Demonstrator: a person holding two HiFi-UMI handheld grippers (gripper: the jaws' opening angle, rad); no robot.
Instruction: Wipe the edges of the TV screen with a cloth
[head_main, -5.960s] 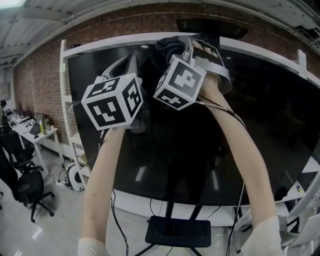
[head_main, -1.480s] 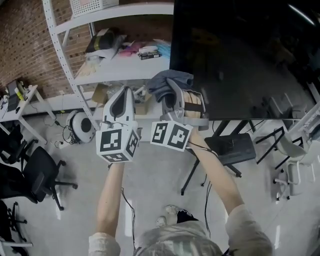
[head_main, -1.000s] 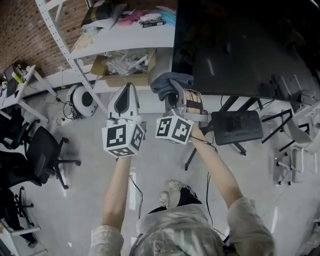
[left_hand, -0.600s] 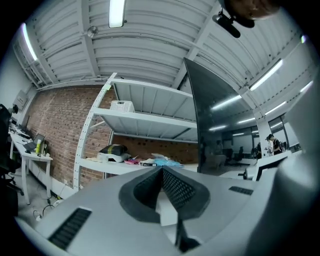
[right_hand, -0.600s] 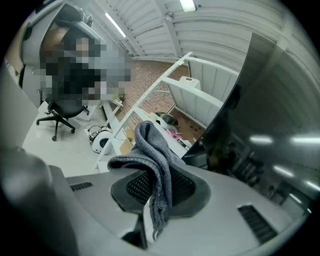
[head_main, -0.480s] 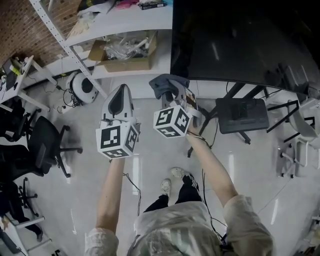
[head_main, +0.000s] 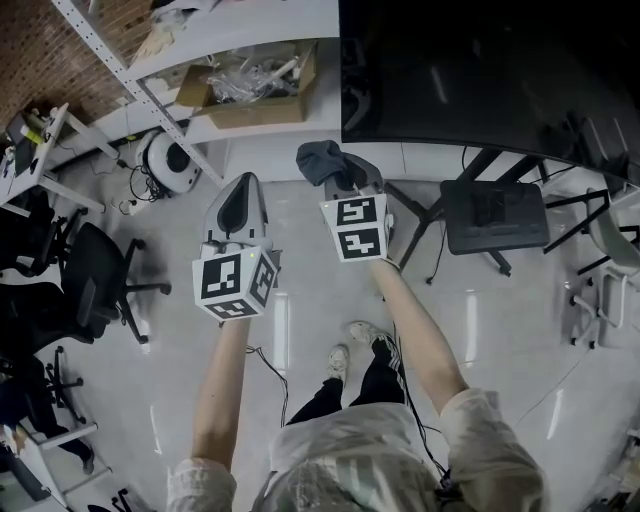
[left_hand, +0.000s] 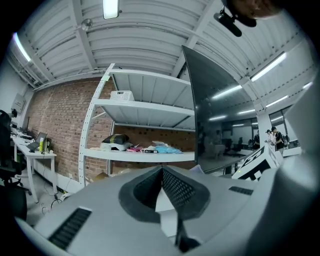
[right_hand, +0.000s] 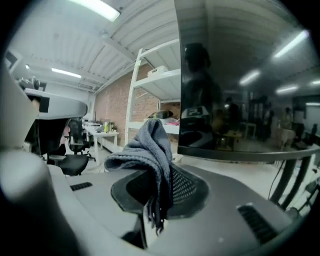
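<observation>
The big black TV screen (head_main: 480, 70) fills the upper right of the head view, its bottom left corner just above my right gripper (head_main: 340, 168). That gripper is shut on a grey cloth (head_main: 322, 160), which bunches up over its jaws. In the right gripper view the cloth (right_hand: 150, 150) hangs between the closed jaws, with the TV screen (right_hand: 240, 80) close ahead on the right. My left gripper (head_main: 240, 203) hangs beside it, lower left of the TV, jaws shut on nothing. In the left gripper view, the TV (left_hand: 220, 120) stands edge-on at right.
A white shelf rack (head_main: 200, 110) with a cardboard box (head_main: 250, 90) stands left of the TV. The TV stand base (head_main: 495, 215) sits on the floor at right. Office chairs (head_main: 80, 290) and a desk (head_main: 30, 160) are at far left. The person's legs (head_main: 360, 370) are below.
Six seconds ago both grippers were up at the TV's top edge. Since then they came down past its left edge; now the cloth sits just below the bottom left corner.
</observation>
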